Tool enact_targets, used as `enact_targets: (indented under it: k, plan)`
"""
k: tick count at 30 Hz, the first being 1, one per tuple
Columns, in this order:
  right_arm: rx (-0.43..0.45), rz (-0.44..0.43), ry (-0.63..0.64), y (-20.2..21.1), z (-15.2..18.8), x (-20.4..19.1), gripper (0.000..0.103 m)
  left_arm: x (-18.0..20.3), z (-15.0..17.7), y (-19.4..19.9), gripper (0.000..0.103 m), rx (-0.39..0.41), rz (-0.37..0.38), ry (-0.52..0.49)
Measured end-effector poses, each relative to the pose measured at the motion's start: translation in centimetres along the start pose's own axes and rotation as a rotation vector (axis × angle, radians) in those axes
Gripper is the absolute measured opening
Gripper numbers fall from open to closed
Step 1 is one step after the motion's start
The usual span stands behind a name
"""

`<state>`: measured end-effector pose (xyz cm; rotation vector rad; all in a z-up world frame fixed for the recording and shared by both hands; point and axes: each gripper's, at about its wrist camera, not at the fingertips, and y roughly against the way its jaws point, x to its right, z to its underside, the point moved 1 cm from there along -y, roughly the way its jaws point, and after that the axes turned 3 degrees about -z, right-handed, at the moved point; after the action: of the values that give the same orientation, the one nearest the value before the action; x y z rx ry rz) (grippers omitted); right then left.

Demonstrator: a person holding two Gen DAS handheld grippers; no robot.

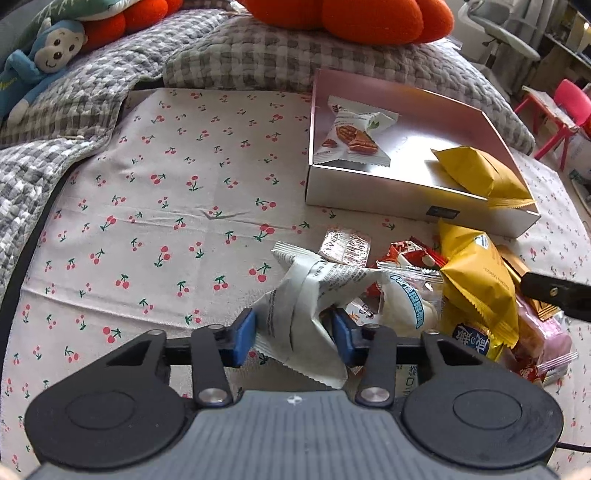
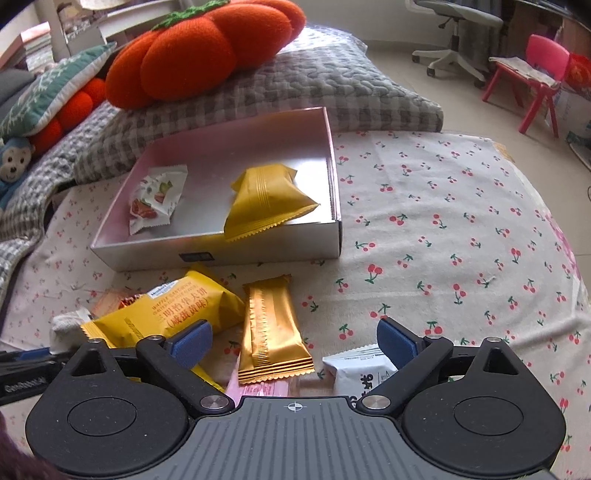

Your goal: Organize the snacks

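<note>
My left gripper (image 1: 293,334) is shut on a white snack packet with grey print (image 1: 306,295), which crumples between the blue pads at the left edge of a pile of snacks (image 1: 476,288). A shallow silver box (image 1: 417,206) beyond holds a nut-picture packet (image 1: 354,134) and a gold packet (image 1: 484,177). My right gripper (image 2: 293,341) stands open low over a gold bar packet (image 2: 271,332), its pads apart from it on either side. A yellow packet (image 2: 166,314) lies at its left and a white packet (image 2: 358,373) at its right. The silver box (image 2: 221,254) lies ahead.
The cherry-print cloth (image 1: 166,221) covers the surface. Grey checked pillows (image 2: 295,96), an orange pumpkin cushion (image 2: 199,48) and a blue monkey toy (image 1: 40,62) lie behind the box. A red child's chair (image 2: 535,74) and an office chair (image 2: 454,33) stand on the floor at right.
</note>
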<state>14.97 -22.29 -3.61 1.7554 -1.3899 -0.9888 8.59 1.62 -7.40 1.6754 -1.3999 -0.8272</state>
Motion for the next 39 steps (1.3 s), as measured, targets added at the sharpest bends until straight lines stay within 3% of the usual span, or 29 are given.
enact_targets:
  k: [2,8,14,21,26,28,30,34,35,36,39]
  plan:
    - [0.002,0.004,0.013,-0.4,-0.1,-0.1,0.094,-0.2,0.0,0.0,0.035,0.001,0.007,0.014]
    - [-0.02,0.002,0.025,-1.4,-0.2,-0.5,0.079,-0.9,-0.2,0.1,0.027,-0.002,0.024,0.054]
    - [-0.064,-0.032,-0.006,-2.1,0.0,-0.2,0.04,-2.4,-0.5,0.6,0.02,0.003,0.073,0.121]
    - [-0.042,-0.061,-0.031,-1.3,-0.2,0.0,0.039,-3.3,-0.8,1.1,0.01,0.016,0.105,0.159]
    - [-0.024,-0.076,-0.063,-0.7,-0.5,0.3,0.038,-3.3,-0.8,1.0,0.01,0.018,0.109,0.154]
    - [-0.02,-0.087,-0.072,-0.5,-0.6,0.4,0.038,-2.9,-0.8,0.9,0.011,0.014,0.111,0.119]
    - [-0.017,-0.09,-0.071,-0.3,-0.6,0.4,0.038,-2.4,-0.6,0.6,0.03,-0.001,0.106,0.1]
    - [0.001,-0.11,-0.073,0.4,-0.8,0.3,0.036,-1.5,-0.5,-0.3,0.042,-0.026,0.077,0.059]
    - [0.007,-0.12,-0.079,0.6,-0.8,0.4,0.034,-1.4,-0.6,-0.5,0.044,-0.024,0.065,0.049]
    - [0.015,-0.127,-0.088,0.9,-0.9,0.5,0.02,-1.2,-0.6,-0.7,0.045,-0.027,0.054,0.036]
    - [0.021,-0.14,-0.095,1.0,-1.0,0.8,0.016,-1.0,-0.6,-1.6,0.046,-0.049,0.022,0.017]
